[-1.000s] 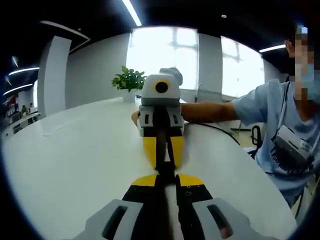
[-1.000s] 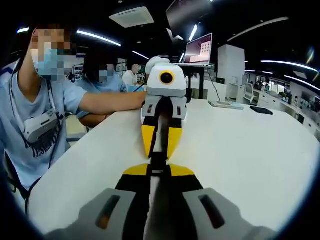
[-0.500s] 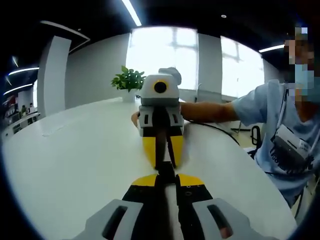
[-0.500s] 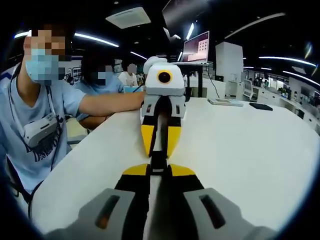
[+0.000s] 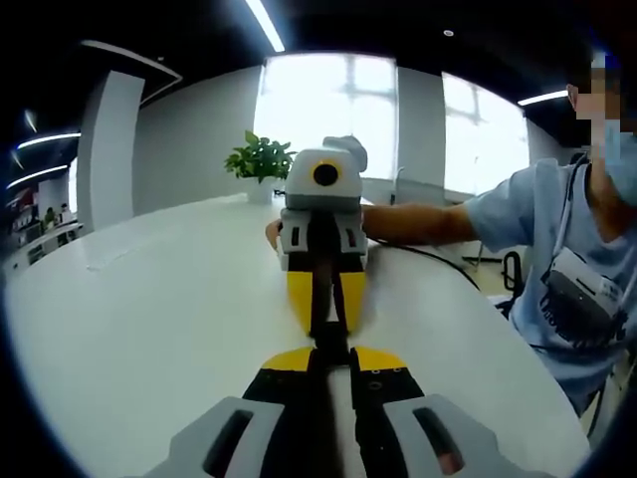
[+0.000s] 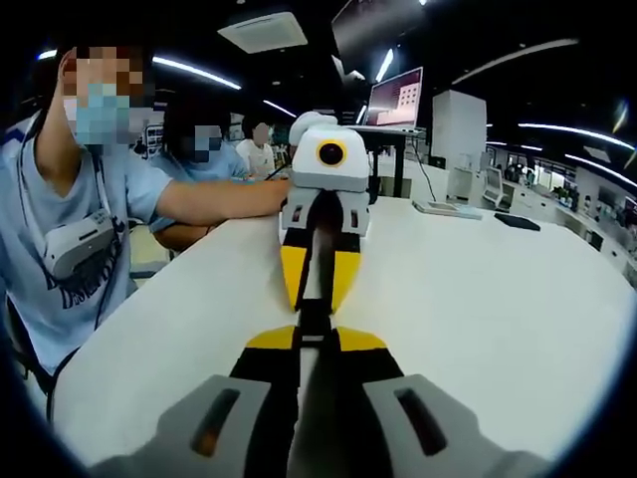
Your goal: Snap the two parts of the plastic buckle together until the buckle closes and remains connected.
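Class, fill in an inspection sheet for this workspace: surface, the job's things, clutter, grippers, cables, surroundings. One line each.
Surface: white table, smooth and bare where visible.
Job's things: black buckle held between the two grippers, tip to tip; whether it has clicked shut cannot be told.
Clutter: laptop and flat items at the far edge.
Grippers: left gripper and right gripper face each other, jaws closed on the buckle.
Cables: dark cable on the table.
Surroundings: potted plant, bright window, seated people.
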